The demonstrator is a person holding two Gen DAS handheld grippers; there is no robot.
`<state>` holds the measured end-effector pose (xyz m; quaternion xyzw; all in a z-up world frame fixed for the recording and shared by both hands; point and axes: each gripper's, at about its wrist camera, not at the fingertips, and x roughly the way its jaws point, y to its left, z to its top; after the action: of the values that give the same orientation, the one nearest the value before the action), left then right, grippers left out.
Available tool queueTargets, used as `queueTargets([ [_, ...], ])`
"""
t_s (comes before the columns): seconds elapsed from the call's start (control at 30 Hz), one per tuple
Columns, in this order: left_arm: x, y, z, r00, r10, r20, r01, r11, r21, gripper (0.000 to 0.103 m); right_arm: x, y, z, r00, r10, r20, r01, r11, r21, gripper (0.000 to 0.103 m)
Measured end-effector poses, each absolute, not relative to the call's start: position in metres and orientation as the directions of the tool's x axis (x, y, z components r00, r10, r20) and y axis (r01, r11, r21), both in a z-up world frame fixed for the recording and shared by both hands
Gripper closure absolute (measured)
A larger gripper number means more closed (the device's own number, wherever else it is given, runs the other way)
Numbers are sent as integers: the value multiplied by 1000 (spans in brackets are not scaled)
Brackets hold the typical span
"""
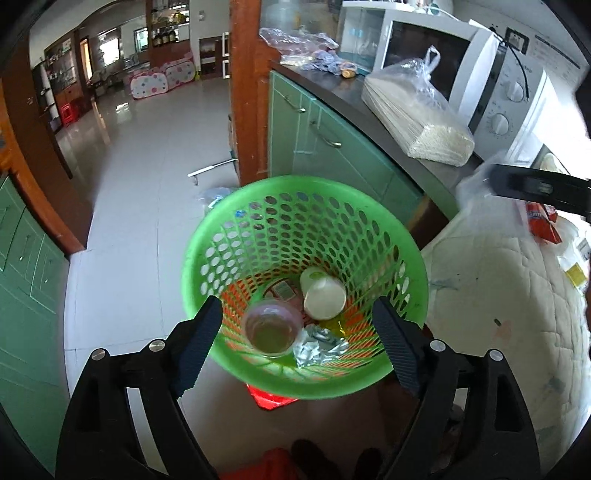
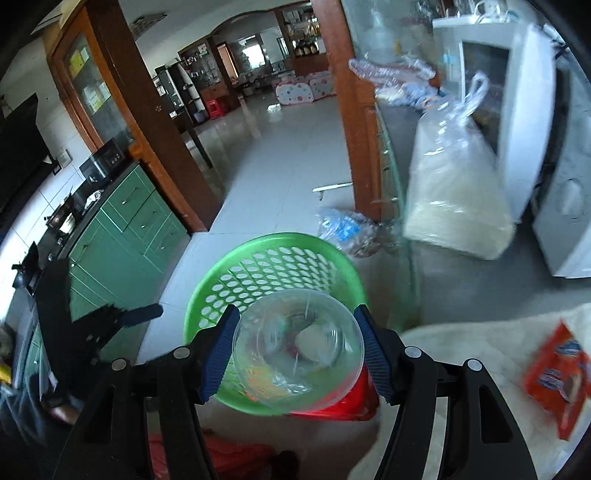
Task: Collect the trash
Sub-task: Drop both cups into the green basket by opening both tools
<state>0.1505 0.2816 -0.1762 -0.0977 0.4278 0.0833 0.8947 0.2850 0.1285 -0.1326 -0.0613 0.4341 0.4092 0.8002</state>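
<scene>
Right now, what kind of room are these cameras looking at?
Most likely a home kitchen: a white microwave on a dark countertop, green cabinets underneath, and a stove on the opposite counter.

Pale glossy tiled floor (image 1: pixel 147 155), daylight reflecting off it. Green cabinets (image 1: pixel 332 147) under a dark countertop (image 1: pixel 354 107), just right of a brown wooden pillar (image 1: pixel 245 92). White microwave (image 1: pixel 432 62) on that countertop. Beyond the pillar, an arched opening to a farther room with shelving (image 1: pixel 168 26).
</scene>
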Motion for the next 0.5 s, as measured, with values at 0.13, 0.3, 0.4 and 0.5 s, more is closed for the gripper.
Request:
queueTargets([
  [0.13, 140, 285, -172, 629, 66, -774, -243, 963, -115, 20, 289, 150, -142, 259, 605, -753, -708, 649, 278, 41],
  [0.3, 133, 287, -169, 628, 69, -775, -243, 964, -111, 20, 279, 155, -148, 239, 616, -751, -724, 628, 286, 38],
  [0.4, 131, 287, -168, 627, 69, -776, -243, 964, -110, 20, 276, 156, -146, 238, 625, -743, -727, 623, 291, 33],
  [0.5, 131, 284, -167, 627, 67, -776, -240, 965, -110, 20, 274, 150, -143, 245, 634, -733, -724, 623, 297, 30],
])
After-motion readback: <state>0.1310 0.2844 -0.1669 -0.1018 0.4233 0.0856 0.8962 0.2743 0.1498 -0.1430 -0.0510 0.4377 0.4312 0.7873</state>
